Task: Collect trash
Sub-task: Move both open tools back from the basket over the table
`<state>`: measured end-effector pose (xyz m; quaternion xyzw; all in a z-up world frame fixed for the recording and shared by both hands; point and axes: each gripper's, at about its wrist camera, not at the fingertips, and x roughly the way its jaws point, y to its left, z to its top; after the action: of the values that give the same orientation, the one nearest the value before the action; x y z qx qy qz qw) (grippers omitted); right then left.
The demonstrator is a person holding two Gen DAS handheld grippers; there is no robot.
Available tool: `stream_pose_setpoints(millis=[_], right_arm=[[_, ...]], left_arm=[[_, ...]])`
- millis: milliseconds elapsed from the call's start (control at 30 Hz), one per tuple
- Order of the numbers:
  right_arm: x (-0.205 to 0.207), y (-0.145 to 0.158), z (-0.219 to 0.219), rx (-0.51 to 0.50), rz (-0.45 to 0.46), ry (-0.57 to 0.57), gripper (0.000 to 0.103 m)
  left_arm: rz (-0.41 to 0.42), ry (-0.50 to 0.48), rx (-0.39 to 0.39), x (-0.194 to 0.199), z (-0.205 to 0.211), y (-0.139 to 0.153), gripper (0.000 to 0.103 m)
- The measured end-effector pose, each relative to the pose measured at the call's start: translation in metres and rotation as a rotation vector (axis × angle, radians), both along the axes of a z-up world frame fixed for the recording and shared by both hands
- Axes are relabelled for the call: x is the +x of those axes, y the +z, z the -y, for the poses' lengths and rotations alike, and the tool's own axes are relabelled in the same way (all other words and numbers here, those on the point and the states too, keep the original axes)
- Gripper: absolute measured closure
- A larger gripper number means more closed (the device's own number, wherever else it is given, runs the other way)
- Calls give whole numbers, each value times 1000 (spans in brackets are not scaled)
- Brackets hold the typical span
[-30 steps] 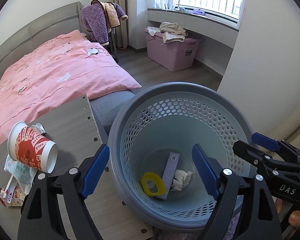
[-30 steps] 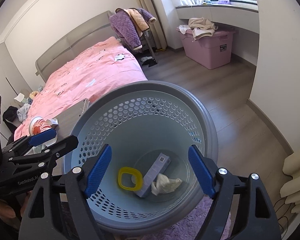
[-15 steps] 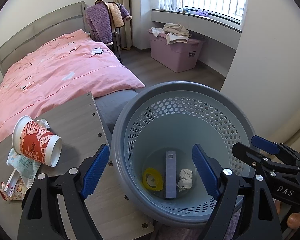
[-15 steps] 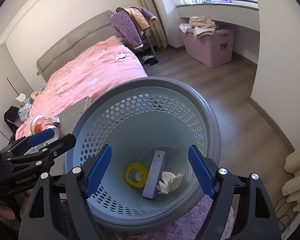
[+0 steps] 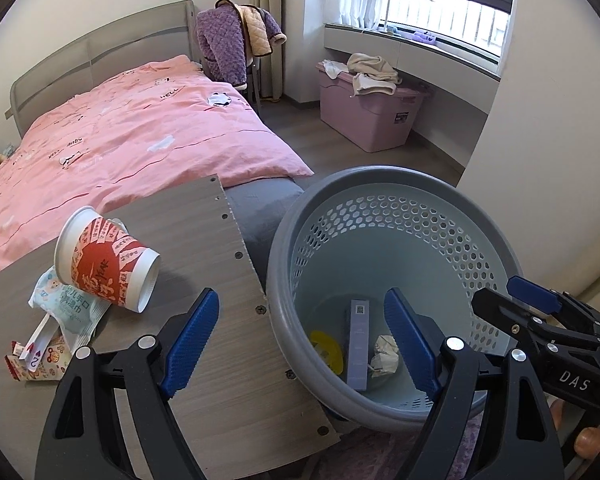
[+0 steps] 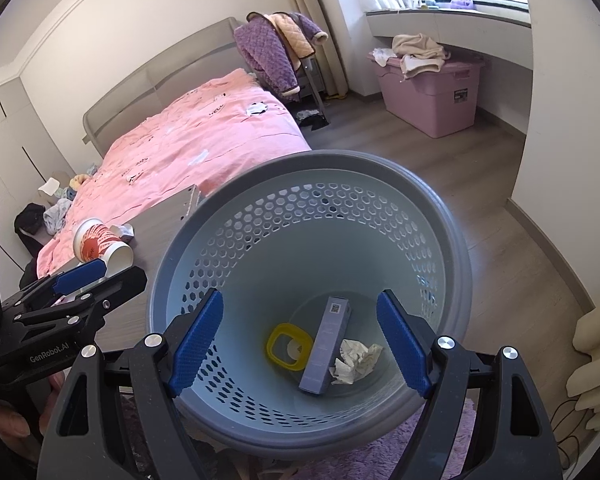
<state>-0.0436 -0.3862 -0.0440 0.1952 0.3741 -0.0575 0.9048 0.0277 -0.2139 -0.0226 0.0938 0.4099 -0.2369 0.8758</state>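
Note:
A grey-blue perforated trash basket (image 5: 380,184) (image 6: 440,216) stands beside a wooden table (image 5: 204,240). In it lie a lilac box (image 5: 358,344) (image 6: 326,344), a yellow ring (image 5: 328,350) (image 6: 288,346) and a crumpled paper (image 5: 386,356) (image 6: 354,362). On the table a red-and-white paper cup (image 5: 104,266) (image 6: 98,242) lies on its side over a wet-wipe packet (image 5: 68,306) and snack wrappers (image 5: 32,358). My left gripper (image 5: 302,342) is open and empty over the table edge and basket rim. My right gripper (image 6: 300,340) is open and empty above the basket.
A bed with a pink duvet (image 5: 132,148) lies behind the table. A pink storage box (image 5: 368,120) with clothes stands under the window. A chair draped with a purple jacket (image 5: 228,48) is by the bed. A purple rug (image 6: 380,460) lies under the basket.
My left gripper has swung left, so the cup and table edge sit nearer the middle and the basket further right. The right view shifted only slightly. Both grippers stay open.

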Motion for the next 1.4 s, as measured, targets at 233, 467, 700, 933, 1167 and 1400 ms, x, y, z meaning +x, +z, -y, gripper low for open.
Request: stream_pose_setpoints(millis=[233,467,700,933,1167,1400], right_arm=[[3,2,-18,-7,4,37,26],[6,12,-36,-25,15,67,25],[6,20,-58,-42,30,106,23],[8,26,-86,-57,42,160,23],[11,31,-117,-65,53,212,23],[13,32,-143,-69,52,259,23]], left_arm=[[13,41,-15,0,-24,4,22],[26,73,-32,-1,-54,7,22],[34,128,-46,-4,-89,9,22],[33,200,-42,-5,-128,5,22],[28,264,-42,-10,-165,-1,22],[11,328,-51,-16,-204,-10,22]])
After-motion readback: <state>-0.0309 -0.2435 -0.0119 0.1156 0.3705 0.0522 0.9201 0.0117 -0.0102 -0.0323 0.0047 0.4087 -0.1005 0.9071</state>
